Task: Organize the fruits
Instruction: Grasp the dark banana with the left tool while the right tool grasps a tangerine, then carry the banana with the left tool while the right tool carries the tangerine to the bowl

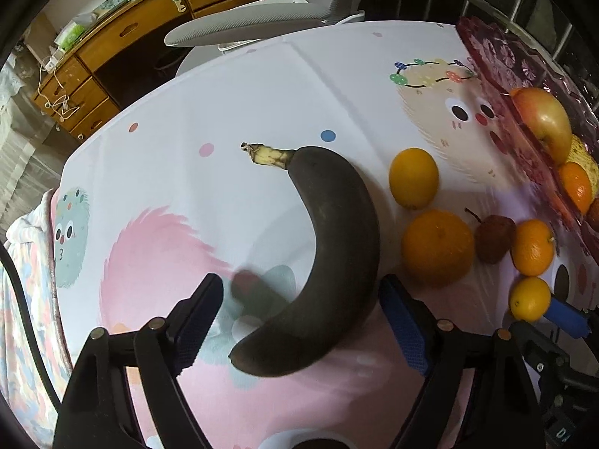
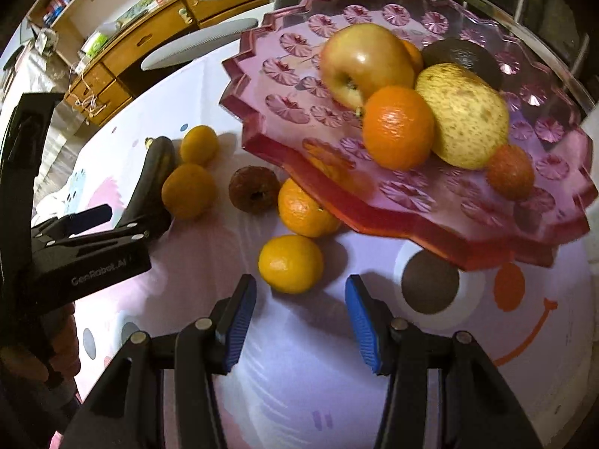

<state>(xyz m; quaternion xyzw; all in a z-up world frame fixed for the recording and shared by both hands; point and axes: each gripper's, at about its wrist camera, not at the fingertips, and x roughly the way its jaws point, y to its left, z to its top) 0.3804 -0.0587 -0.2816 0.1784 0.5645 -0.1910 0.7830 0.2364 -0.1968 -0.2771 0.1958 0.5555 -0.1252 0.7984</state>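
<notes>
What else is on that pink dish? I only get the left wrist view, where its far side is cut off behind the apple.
Observer: A dark round fruit sits at the back of the pink dish, behind the pear.
Operator: And what's poking in beside the smallest orange?
Observer: A finger of the right gripper. Its jaws stand open with nothing between them, and the smallest orange lies just ahead.
Operator: Is anything tucked under the dish?
Observer: Yes, another orange lies partly beneath its rim.
</notes>
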